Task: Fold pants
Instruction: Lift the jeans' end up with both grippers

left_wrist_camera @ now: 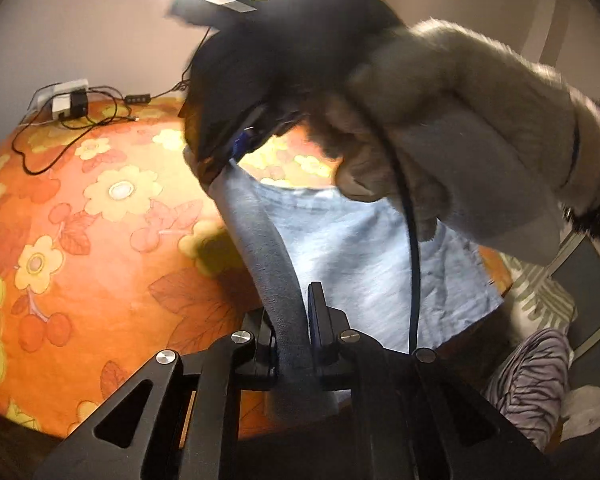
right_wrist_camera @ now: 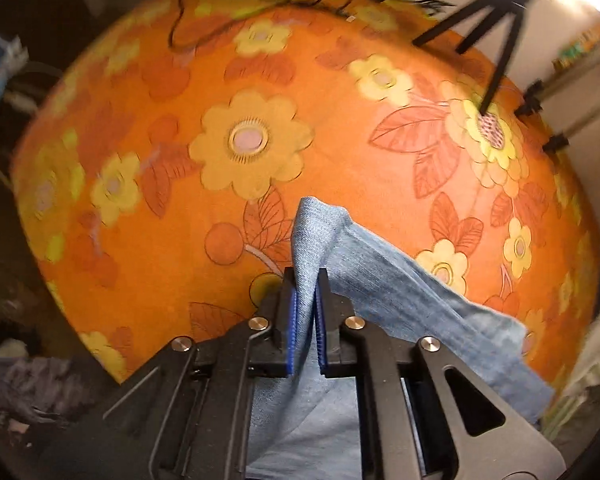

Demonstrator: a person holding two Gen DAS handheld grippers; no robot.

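Denim, light blue: the pants (right_wrist_camera: 384, 280) sit pinched in both of my grippers above the counter (right_wrist_camera: 180, 240), which wears an orange cloth printed with yellow flowers.

Right wrist view: my right gripper (right_wrist_camera: 305, 312) has its jaws narrow and clamped on a bunched fold of the fabric. The fold stands up between the blue pads (right_wrist_camera: 293, 320) and pokes out past the tips. From there the cloth runs off to the right and down over the counter; more of it hangs below the jaws toward the camera. Black tripod legs (right_wrist_camera: 496, 40) stand on the far right of the counter.

Left wrist view: my left gripper (left_wrist_camera: 292, 320) has its jaws narrow too, holding a thick rolled edge of the pants (left_wrist_camera: 340, 240). That edge rises up and away from the jaws to the other gripper (left_wrist_camera: 236, 132), seen blurred here, which bites its upper end. A gloved hand (left_wrist_camera: 460, 128) with a fuzzy sleeve carries that gripper. A flat pale-blue panel of the pants hangs between the two grips, over the counter (left_wrist_camera: 100, 240). Cables and a charger (left_wrist_camera: 66, 102) lie at the far edge.
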